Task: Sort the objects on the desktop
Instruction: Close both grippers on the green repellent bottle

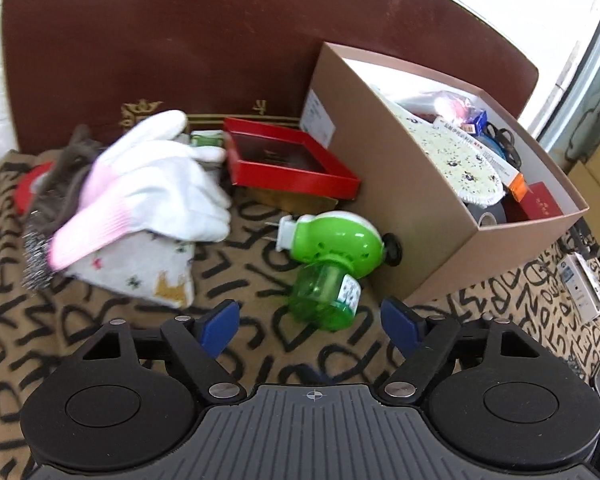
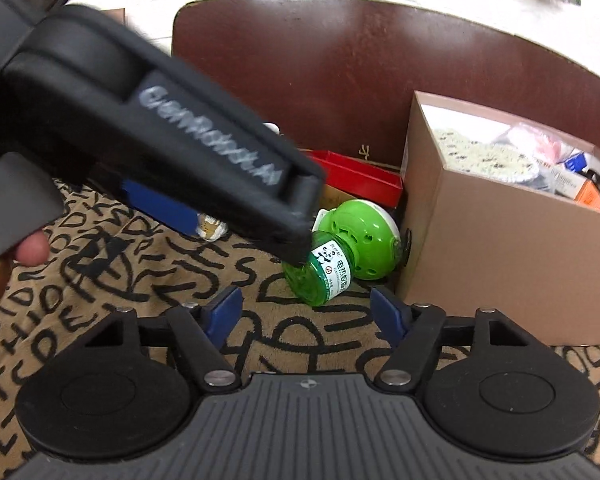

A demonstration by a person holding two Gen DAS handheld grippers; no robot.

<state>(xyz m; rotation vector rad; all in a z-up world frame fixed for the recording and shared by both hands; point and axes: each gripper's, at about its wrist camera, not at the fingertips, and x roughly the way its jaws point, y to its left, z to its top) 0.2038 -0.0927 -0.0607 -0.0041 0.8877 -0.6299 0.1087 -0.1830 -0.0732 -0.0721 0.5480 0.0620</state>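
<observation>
A green plug-in repellent heater with a clear green bottle (image 1: 328, 264) lies on its side on the letter-print cloth (image 1: 100, 340), close to the brown cardboard box (image 1: 412, 216). My left gripper (image 1: 310, 326) is open, and the bottle's base sits just ahead of its blue pads without touching them. In the right wrist view the same heater (image 2: 352, 240) lies ahead of my open right gripper (image 2: 306, 312), which holds nothing. The left gripper's black body (image 2: 160, 132) crosses that view from the upper left, its finger end overlapping the bottle.
The cardboard box holds several items, including an insole (image 1: 456, 160) and small cartons. A red box (image 1: 288, 164) lies behind the heater. A white glove with a pink cuff (image 1: 152, 188) rests on a printed sock (image 1: 140, 276). A brown chair back (image 1: 220, 40) stands behind. A hand (image 2: 24, 248) holds the left gripper.
</observation>
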